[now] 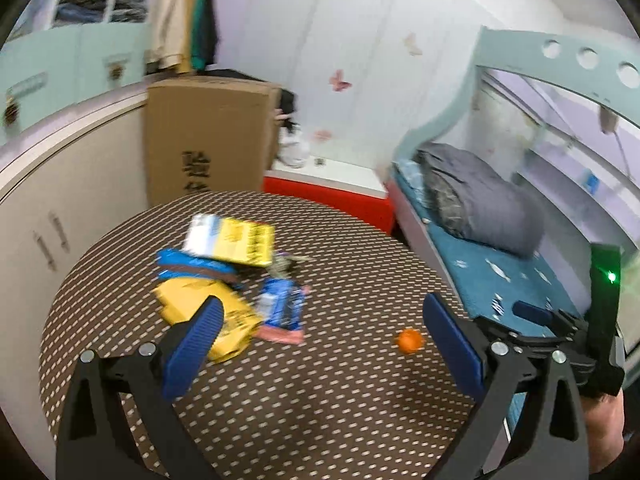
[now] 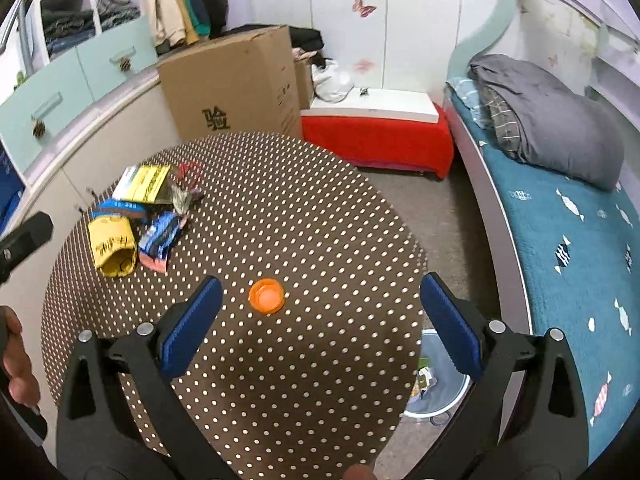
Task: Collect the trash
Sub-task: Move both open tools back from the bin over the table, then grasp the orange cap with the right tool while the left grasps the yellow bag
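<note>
Blue-padded fingers of the right gripper (image 2: 320, 320) spread wide apart and empty above the near part of a round table (image 2: 320, 420) draped in brown, white-dotted cloth, with an orange bottle cap (image 2: 266, 296) lying open side up on the cloth between them, nearer the left finger and touching neither. Over at the table's far left edge sits the rest of the trash: a crumpled yellow bag (image 2: 113, 249), a blue snack wrapper (image 2: 161, 240) just beside it, another blue wrapper (image 2: 118, 210) behind, and a yellow-and-white packet (image 2: 142, 184) farthest back, with a small crinkled dark scrap beside it. Below the table's right edge a pale blue bin (image 2: 440, 396) stands on the carpet with scraps already inside. From the left wrist view, the left gripper (image 1: 320, 344) also hangs with its fingers wide and nothing between the pads, held over the table and angled toward the wrapper pile; its left pad overlaps the yellow bag (image 1: 208, 312) in the frame, though contact cannot be confirmed through the blur. At that view's right edge, the right gripper's black body (image 1: 560, 332) reaches in level above the table's right side, a hand (image 1: 604, 432) gripping its handle. A cardboard box (image 2: 236, 88) stands behind the table.
</note>
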The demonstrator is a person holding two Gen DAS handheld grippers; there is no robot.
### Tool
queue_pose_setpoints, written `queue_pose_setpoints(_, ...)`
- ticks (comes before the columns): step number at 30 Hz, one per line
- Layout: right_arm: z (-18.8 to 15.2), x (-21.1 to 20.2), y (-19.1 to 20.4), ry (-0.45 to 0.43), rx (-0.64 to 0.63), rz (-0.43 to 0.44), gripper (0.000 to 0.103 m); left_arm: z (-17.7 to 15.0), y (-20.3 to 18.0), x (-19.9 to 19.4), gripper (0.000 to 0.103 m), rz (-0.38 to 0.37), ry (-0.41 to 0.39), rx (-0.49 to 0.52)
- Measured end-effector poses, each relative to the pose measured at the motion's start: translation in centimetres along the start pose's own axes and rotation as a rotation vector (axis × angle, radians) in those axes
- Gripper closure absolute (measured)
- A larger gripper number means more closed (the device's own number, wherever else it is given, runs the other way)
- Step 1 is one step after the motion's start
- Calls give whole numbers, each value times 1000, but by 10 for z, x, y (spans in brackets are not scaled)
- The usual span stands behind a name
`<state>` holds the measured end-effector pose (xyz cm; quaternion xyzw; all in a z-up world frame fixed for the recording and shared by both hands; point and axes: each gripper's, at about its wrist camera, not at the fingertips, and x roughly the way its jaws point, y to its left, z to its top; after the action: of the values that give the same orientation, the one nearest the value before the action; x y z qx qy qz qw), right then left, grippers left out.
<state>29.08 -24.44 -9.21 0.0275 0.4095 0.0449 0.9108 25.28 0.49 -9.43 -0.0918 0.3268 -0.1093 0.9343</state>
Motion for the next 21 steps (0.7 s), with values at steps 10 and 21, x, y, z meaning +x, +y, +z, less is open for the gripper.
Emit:
queue_pose_setpoints(10,-17,54,21,77,-33,44,7,-27,47,14,6,130,70,-107)
queue_pose_setpoints(21,-17,87,43,81,-97,52,63,-34,83,36,6,209,114,-216)
